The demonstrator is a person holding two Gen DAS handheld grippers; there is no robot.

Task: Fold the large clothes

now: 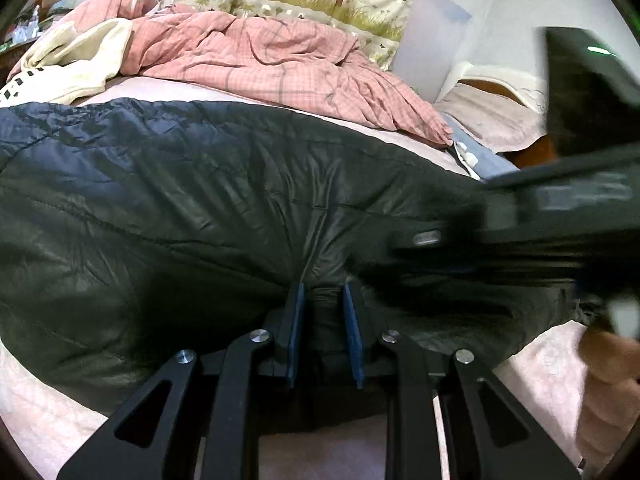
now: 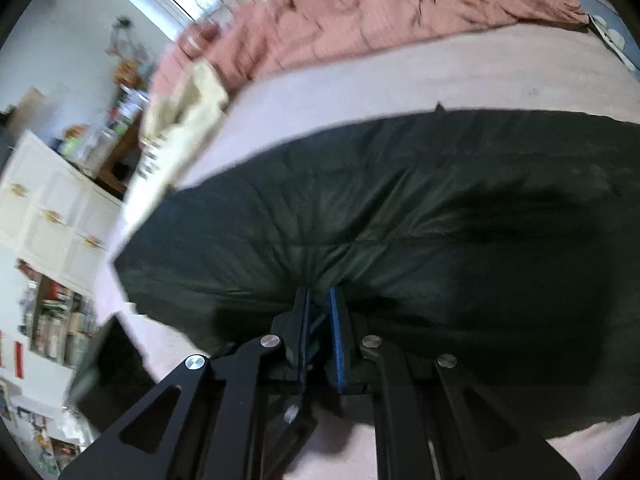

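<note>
Dark green quilted puffer jacket [image 1: 192, 208] lay spread on the pale pink bed sheet [image 1: 52, 412], near a rumpled pink checked quilt [image 1: 260, 56]; left gripper [image 1: 324, 300] and right gripper [image 2: 319, 304] each pinched its near edge

Soft daylight, fisheye-bent edges, motion blur strongest in the right wrist view.

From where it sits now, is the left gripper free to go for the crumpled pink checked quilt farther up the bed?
Probably not yet. The left gripper is shut on a fold of the dark padded jacket, which lies between it and the pink checked quilt. It would have to let go or drag the jacket along.
</note>
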